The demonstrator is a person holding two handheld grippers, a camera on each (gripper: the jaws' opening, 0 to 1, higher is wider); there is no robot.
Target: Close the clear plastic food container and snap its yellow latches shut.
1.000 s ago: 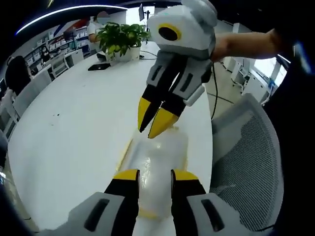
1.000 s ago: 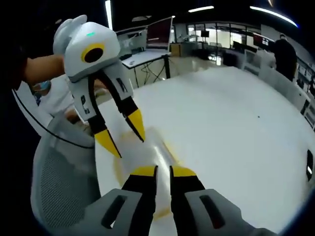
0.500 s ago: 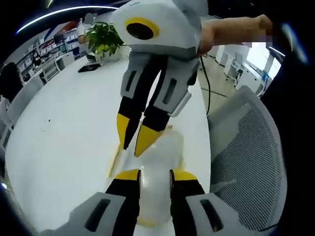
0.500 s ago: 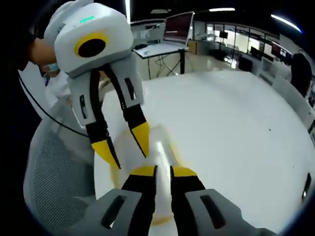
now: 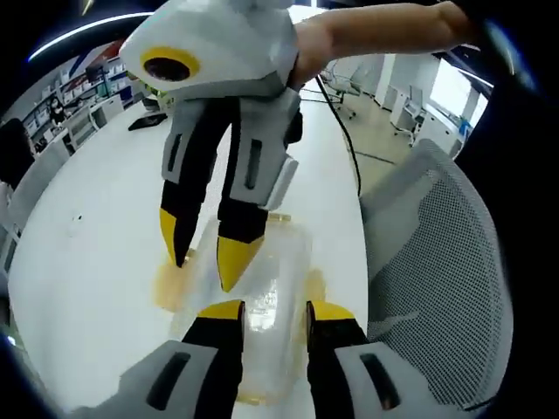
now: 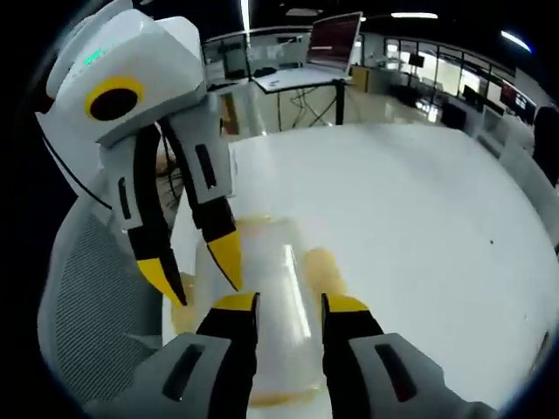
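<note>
Clear plastic container (image 5: 262, 297): lies on the white table (image 5: 105, 218) near its edge, long side running away from both cameras, right beneath the two grippers. Its lid looks seated on top, though glare blurs the rim, so I cannot tell whether it is pressed fully home.
Left gripper (image 5: 272, 312): nearest in the left gripper view, jaws parted a little and straddling the near end of the container, gripping nothing. In the right gripper view it comes in from the left (image 6: 192, 271), tips spread and angled down at the container's side.
Right gripper (image 6: 291, 304): jaws parted a little over the lid's near end, nothing between them. In the left gripper view (image 5: 207, 255) its yellow tips point down just above the lid, one toward the left rim.
Why so held: both come from opposite ends, probably so one steadies or presses the lid while the other works a latch.
Yellow latches (image 5: 166, 284): yellow tabs show along the container's long sides, another at (image 6: 325, 262); they seem splayed outward, so likely not yet snapped.
Mesh chair (image 5: 437, 262): just beside the table edge, behind the container.
Farther off: an office room with desks and a monitor (image 6: 332, 35).
</note>
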